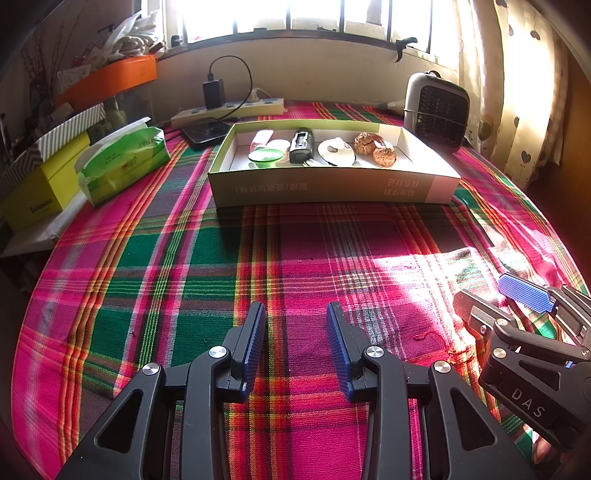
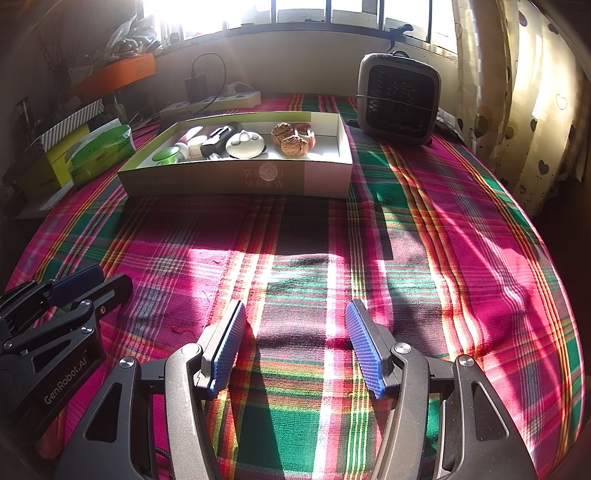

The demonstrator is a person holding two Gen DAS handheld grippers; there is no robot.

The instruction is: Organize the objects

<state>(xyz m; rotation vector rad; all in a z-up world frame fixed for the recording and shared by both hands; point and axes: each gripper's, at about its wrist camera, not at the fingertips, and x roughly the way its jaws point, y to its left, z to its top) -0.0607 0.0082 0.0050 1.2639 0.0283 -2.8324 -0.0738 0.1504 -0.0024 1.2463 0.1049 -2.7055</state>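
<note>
box [image 1: 332, 188] contents partly hidden, window [image 1: 295, 14] overexposed

Both wrist views sit low over the plaid tablecloth [image 1: 295, 251], tilted down toward the far window. Left view stands left of right. Shared: the open box [image 1: 332, 184] [image 2: 236, 181], far heater [image 2: 399, 99].

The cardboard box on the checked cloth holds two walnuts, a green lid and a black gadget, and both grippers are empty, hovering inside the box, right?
Not quite. Both views show the left gripper and right gripper well short of the cardboard box, above bare checked cloth. The rest holds: walnuts, green lid, black gadget, empty grippers.
</note>
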